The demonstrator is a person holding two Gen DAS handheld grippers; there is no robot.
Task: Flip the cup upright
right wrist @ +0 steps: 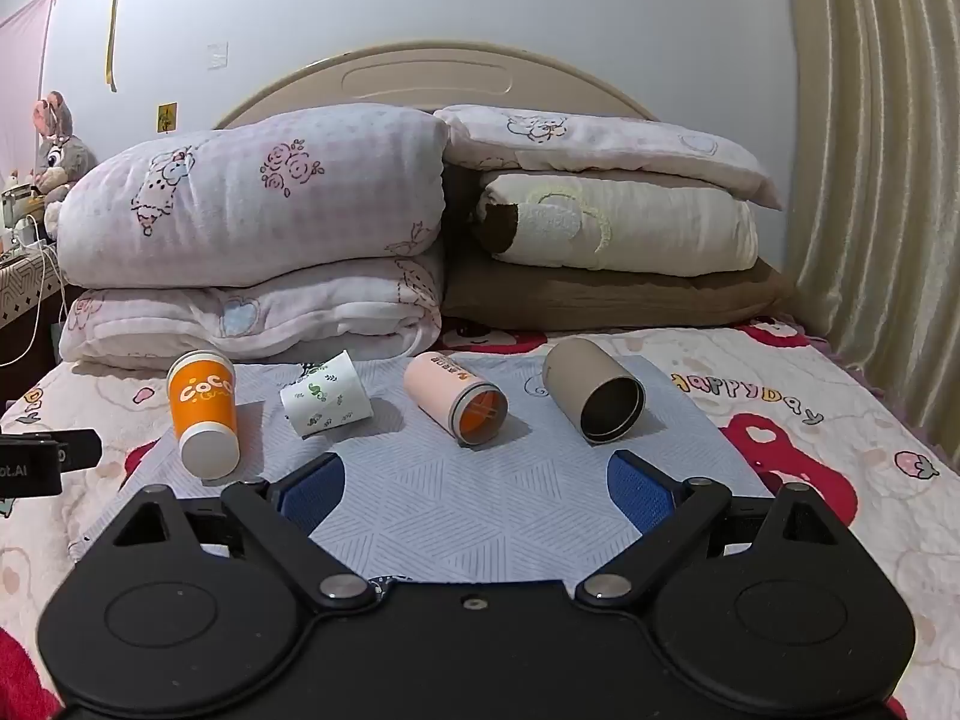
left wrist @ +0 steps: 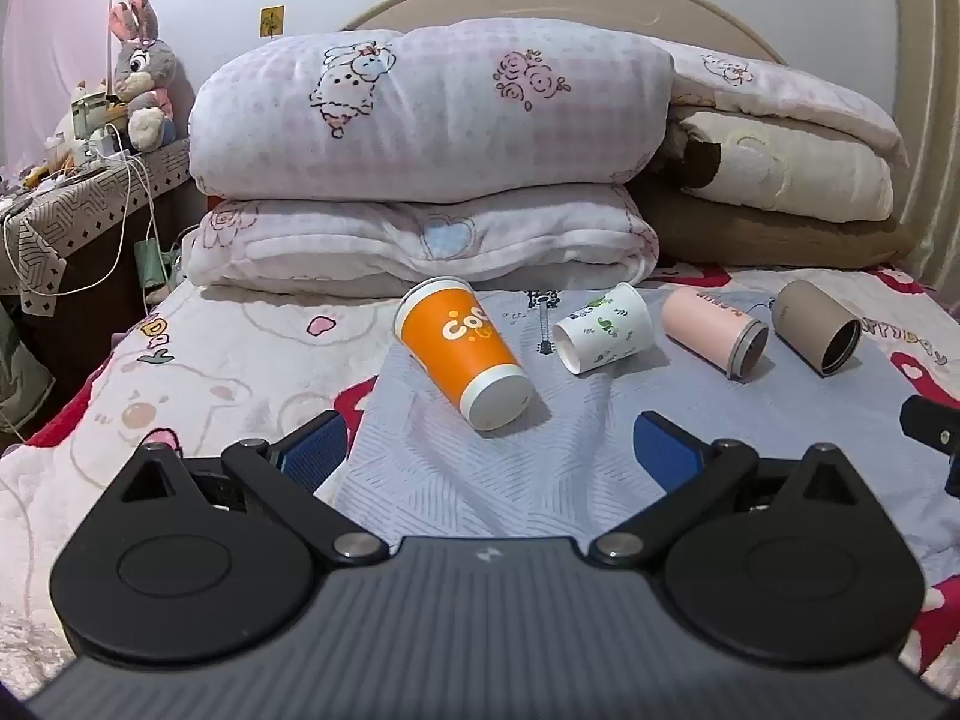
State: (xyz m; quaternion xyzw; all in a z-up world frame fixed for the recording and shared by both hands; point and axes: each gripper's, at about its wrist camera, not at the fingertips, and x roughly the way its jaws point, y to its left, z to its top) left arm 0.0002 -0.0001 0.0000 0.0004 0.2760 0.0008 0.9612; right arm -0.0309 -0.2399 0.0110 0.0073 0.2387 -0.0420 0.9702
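Nearest you, your left gripper [left wrist: 489, 450] is spread wide with nothing between its blue pads [left wrist: 315, 450], hovering over the pale blue cloth [left wrist: 480, 480]. Your right gripper [right wrist: 477, 489] is just as wide apart and empty, its pads [right wrist: 639, 495] also above the cloth and touching none of the cups. At the left edge of the right wrist view, part of the other gripper's body shows letters ending "ot.AI".

Beyond the fingers, four cups lie on their sides in a row on the cloth, apart from one another. From left to right: the orange cup [left wrist: 459, 351], printed "CoCo" in white, with its white base toward you; the white cup [left wrist: 603, 336] with green leaf prints; the pink cup [right wrist: 453, 399], mouth toward you, its small dark writing too blurred to read; and the tan cup [right wrist: 591, 399], its dark mouth toward you.

The bedsheet [right wrist: 810, 420] reads "happyDay". Behind the cups, folded quilts [right wrist: 252, 228] are stacked against the headboard [right wrist: 420, 75].
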